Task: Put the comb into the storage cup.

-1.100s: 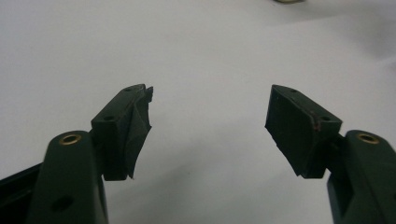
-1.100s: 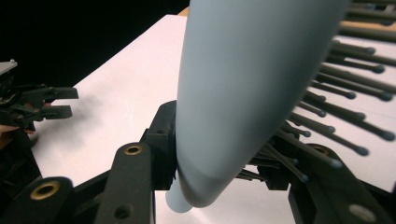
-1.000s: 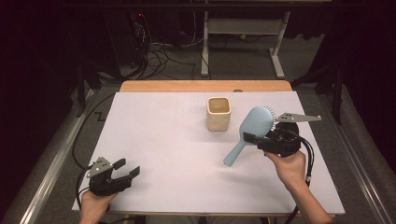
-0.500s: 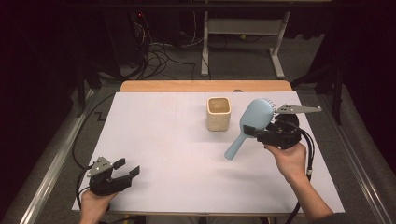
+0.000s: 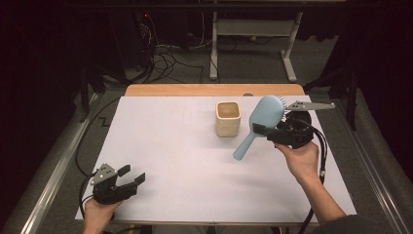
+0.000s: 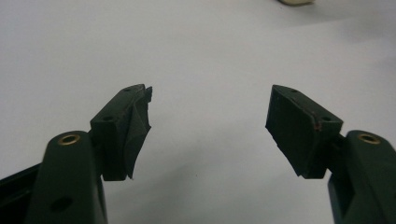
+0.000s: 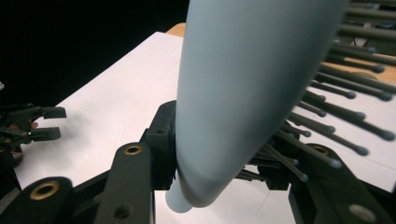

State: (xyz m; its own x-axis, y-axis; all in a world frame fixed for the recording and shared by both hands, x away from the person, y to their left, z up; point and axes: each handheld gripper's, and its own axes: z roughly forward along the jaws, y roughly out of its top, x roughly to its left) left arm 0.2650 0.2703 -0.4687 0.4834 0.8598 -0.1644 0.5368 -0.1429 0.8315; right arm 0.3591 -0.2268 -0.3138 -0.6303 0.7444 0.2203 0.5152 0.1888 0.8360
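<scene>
Two grippers are in your hands over the white worktop (image 5: 185, 161). Your right gripper (image 5: 263, 130) is clamped on the pale blue plastic hairbrush (image 5: 260, 122) where the oval head narrows toward the handle, one black pad against the smooth back and the other in among the dark bristles. You hold the brush clear of the worktop, tilted, its head up by the gripper's grey plate and its handle slanting down toward your side, the tip hanging free. It sits just beside the cream square ceramic cup (image 5: 228, 118), which stands upright near the far middle of the worktop, apart from the brush. Your left gripper (image 5: 134, 174) rests low at the near left corner, well apart from both things, its jaws spread wide with only bare white surface between them.
</scene>
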